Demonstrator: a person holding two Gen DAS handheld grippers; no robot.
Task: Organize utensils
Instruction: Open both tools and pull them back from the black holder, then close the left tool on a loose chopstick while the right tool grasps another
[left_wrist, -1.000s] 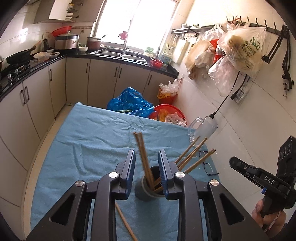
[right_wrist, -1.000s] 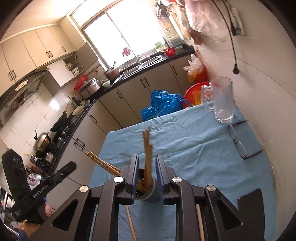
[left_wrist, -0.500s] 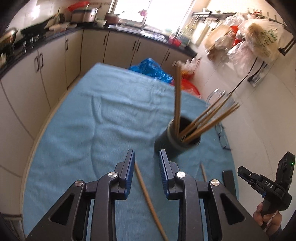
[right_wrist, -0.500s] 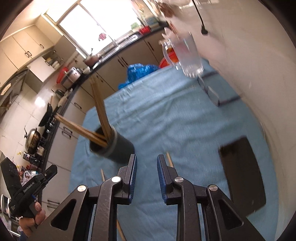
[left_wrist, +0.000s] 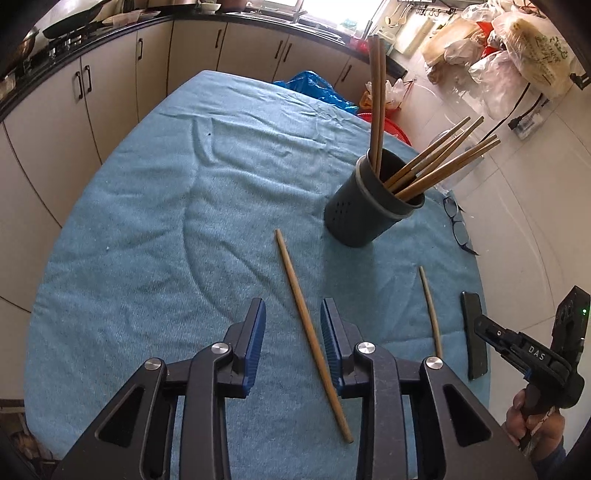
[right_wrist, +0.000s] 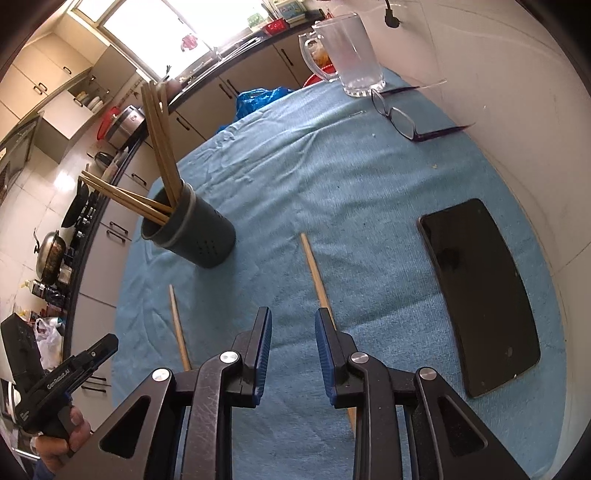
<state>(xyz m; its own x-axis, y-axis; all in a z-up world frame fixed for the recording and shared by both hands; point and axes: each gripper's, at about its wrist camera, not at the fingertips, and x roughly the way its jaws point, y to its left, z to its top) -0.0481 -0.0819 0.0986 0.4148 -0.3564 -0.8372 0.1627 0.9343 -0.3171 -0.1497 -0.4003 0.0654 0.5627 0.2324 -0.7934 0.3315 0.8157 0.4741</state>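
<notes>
A dark grey utensil holder (left_wrist: 369, 208) (right_wrist: 199, 236) stands on the blue cloth and holds several wooden chopsticks (left_wrist: 436, 166) (right_wrist: 159, 147). Two loose chopsticks lie on the cloth. One (left_wrist: 310, 332) (right_wrist: 179, 328) runs between the fingers of my open, empty left gripper (left_wrist: 293, 325). The other (left_wrist: 430, 310) (right_wrist: 317, 277) lies to its right, and its near end passes under the right finger of my open, empty right gripper (right_wrist: 293, 326). Each gripper shows at the edge of the other's view (left_wrist: 532, 354) (right_wrist: 62, 376).
A black phone (right_wrist: 480, 291) (left_wrist: 472, 332) lies at the cloth's right side by the wall. Glasses (right_wrist: 399, 118) (left_wrist: 456, 229) and a glass mug (right_wrist: 347, 55) sit further back. The table (left_wrist: 129, 240) has kitchen cabinets to its left and behind it.
Both grippers pulled back and up from the holder, where their fingers stood around the upright chopsticks. The chopsticks stay in the holder. The loose chopsticks and phone came into view.
</notes>
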